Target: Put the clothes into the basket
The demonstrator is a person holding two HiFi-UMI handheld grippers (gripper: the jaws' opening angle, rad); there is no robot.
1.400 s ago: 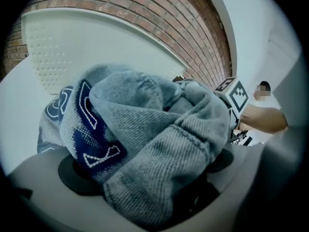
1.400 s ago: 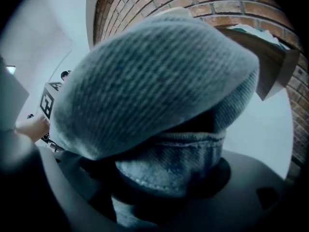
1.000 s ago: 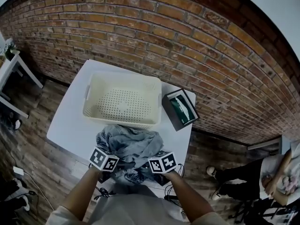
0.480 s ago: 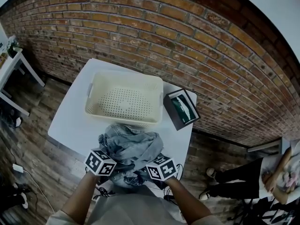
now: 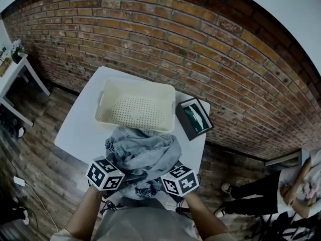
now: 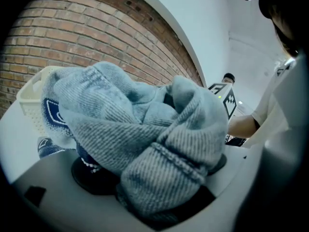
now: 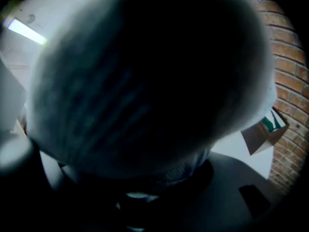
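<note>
I have the left hand-held gripper [image 6: 154, 178] closed on the denim garment [image 5: 143, 152]. In the left gripper view a thick fold of the light blue cloth is pinched between the two jaws, and the cloth covers most of them. The right hand-held gripper [image 7: 159, 187] also grips the same garment. Its view is almost filled by dark cloth pressed close to the camera, and a fold of it goes down between the jaws, which are closed on it.

The garment is one crumpled bundle that hangs between the two hand-held grippers and reaches forward from them. I cannot tell if its lower part rests on the white table [image 5: 80, 129] or is lifted.

The cream basket [image 5: 140, 83], with many small holes in its bottom, stands on the table straight ahead of both hand-held grippers, just beyond the bundle. The far edge of the cloth overlaps the near wall of the basket in the head view, and nothing lies inside the basket. An open dark box [image 5: 194, 118] with something green inside stands ahead and to the right of the right hand-held gripper, just beside the basket.
</note>
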